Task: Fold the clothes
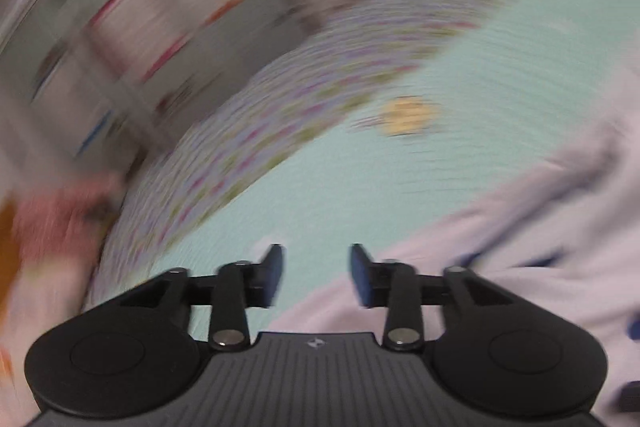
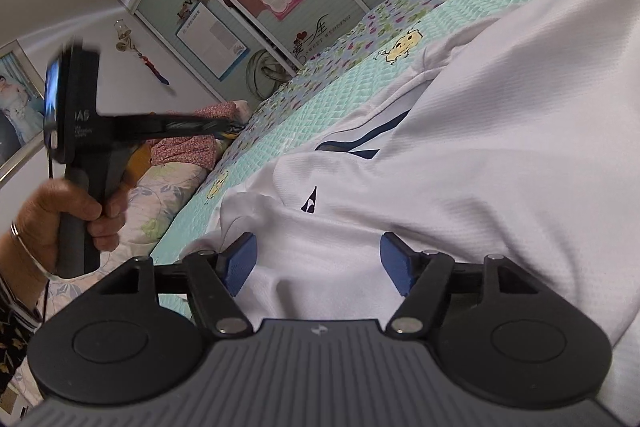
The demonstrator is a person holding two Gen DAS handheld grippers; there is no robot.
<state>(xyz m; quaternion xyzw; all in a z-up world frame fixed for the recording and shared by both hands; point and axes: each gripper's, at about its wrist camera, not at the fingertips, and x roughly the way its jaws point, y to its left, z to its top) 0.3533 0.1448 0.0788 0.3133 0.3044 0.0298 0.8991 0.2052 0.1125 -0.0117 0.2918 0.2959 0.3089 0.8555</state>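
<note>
White knit fabric, thin and finely textured, makes up the shirt (image 2: 460, 155), which is spread across a mint-green quilted bedspread (image 2: 320, 83) with a flowered border. Dark blue trim is seen at the collar (image 2: 360, 143), and a small dark logo (image 2: 310, 201) sits just below it. The garment is judged to be light, limp and easily wrinkled; it would sag and slide over the quilt if lifted at one point only, so it is best taken by a doubled edge such as a hem, shoulder seam or sleeve end, with two grips well apart.

The right gripper (image 2: 318, 263) is held low over the shirt with its blue pads (image 2: 242, 261) standing wide apart; a soft ridge of cloth lies between them, but no pinch is made, so this claw is released. The left gripper (image 1: 318, 275) is shown in its own view with jaws parted and nothing between them, over the boundary of shirt (image 1: 540, 247) and bedspread (image 1: 340, 187). That view is heavily smeared, so the exact edge below it probably cannot be fixed. From the right wrist view the left gripper (image 2: 236, 126) is seen raised clear of the bed, gripped by a hand (image 2: 68, 215) wearing a ring and bracelet.

No fold is yet evident; a fresh hold on an edge is judged to come next.
</note>
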